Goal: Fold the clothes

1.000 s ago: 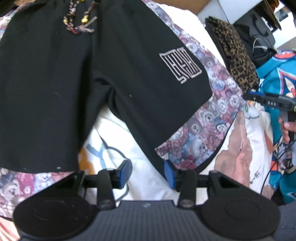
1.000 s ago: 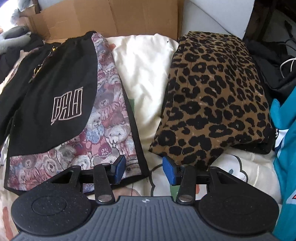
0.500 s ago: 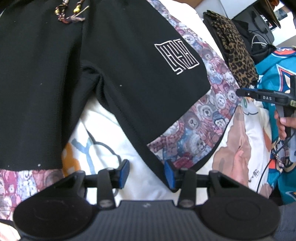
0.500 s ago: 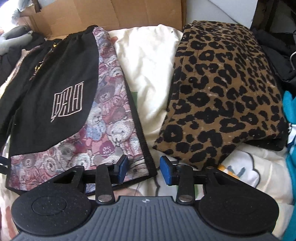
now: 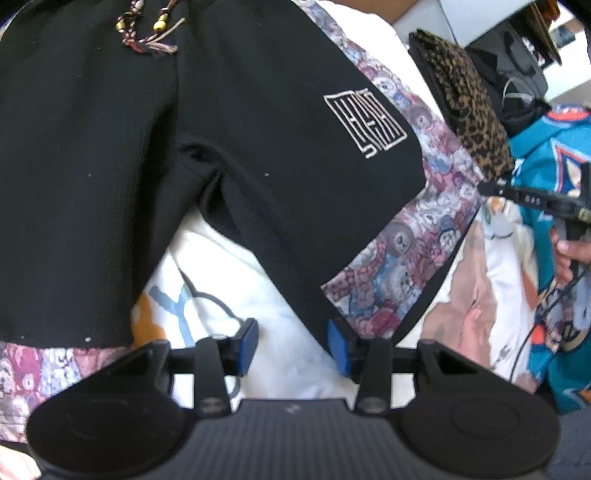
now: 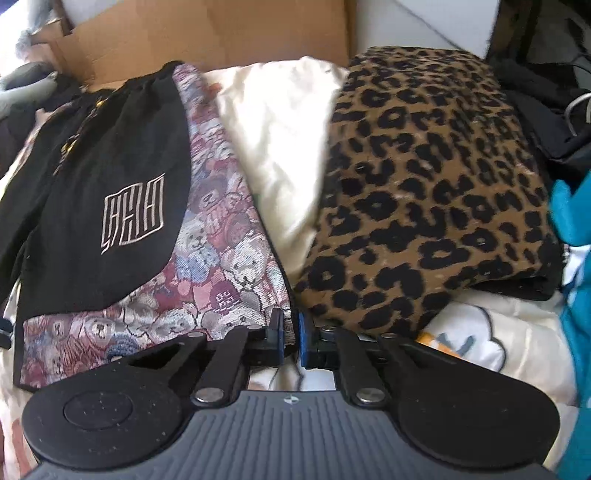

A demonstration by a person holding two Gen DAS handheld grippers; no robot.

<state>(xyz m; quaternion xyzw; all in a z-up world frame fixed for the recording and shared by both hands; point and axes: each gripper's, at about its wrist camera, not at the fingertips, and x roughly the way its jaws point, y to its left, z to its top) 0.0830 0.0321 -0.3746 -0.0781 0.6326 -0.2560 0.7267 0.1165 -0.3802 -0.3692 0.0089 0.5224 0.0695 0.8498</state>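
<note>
Right gripper [image 6: 291,341] pinched on shorts [image 6: 122,206] hem corner, lower centre; left gripper [image 5: 291,347] wide open, empty, by the other hem.
Shorts' waistband cut off at top of left view. Leopard garment [image 6: 424,192] folded at right, cardboard box [image 6: 221,33] upper left, printed bedsheet [image 6: 465,343] under everything.

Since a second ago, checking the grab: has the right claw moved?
Yes. The right claw has closed its fingers on the shorts hem corner, edging forward toward the leopard-print fold, which looms larger.
</note>
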